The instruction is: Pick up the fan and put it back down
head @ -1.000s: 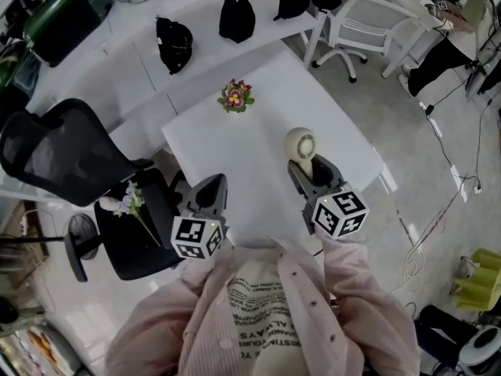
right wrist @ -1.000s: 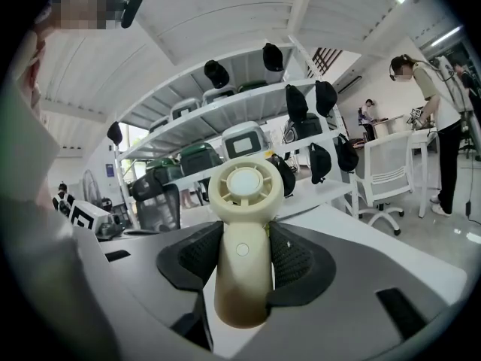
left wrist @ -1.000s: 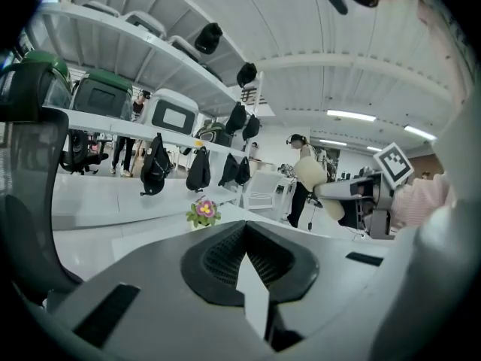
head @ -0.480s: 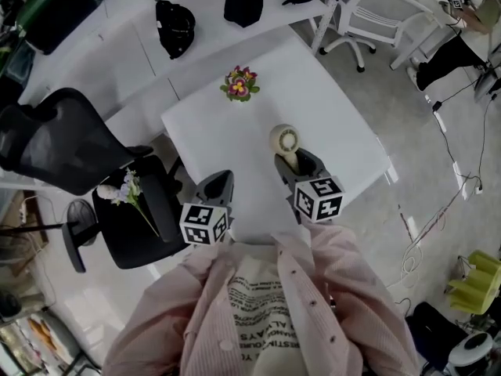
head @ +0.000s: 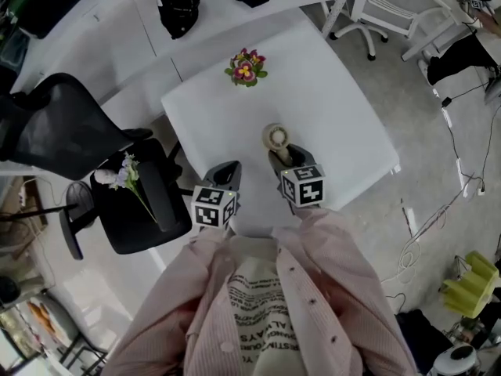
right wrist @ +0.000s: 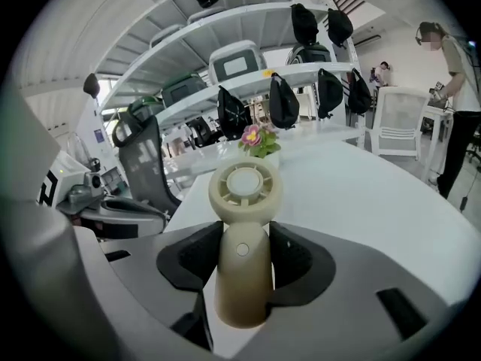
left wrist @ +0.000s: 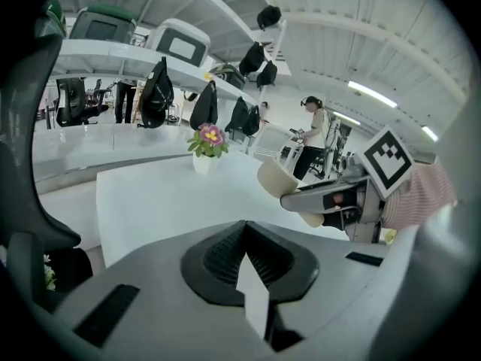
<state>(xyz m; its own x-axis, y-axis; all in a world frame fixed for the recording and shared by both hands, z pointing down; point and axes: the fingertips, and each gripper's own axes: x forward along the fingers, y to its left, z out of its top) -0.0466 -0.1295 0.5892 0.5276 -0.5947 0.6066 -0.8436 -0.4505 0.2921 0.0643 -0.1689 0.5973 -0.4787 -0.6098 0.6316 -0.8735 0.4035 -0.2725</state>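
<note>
The cream hand-held fan [right wrist: 242,224] has a round slotted head and a thick handle. My right gripper [right wrist: 242,256] is shut on that handle, and the head sticks out past the jaws. In the head view the fan [head: 275,137] hangs over the near middle of the white table [head: 337,108], held by the right gripper [head: 280,157]. Whether it touches the tabletop I cannot tell. My left gripper [head: 227,175] is beside it at the table's near edge, with its jaws together and nothing in them. The left gripper view shows its own pads meeting [left wrist: 244,250] and the fan [left wrist: 279,180] off to the right.
A small pot of pink and yellow flowers [head: 246,66] stands at the table's far side. A black office chair [head: 55,131] with a flower sprig [head: 129,180] on another seat is to the left. Black bags [head: 177,5] lie on the long white desk behind.
Both grippers have come down toward the tabletop, the right one still carrying the fan. The fan's head now sits lower and nearer the table's middle.
</note>
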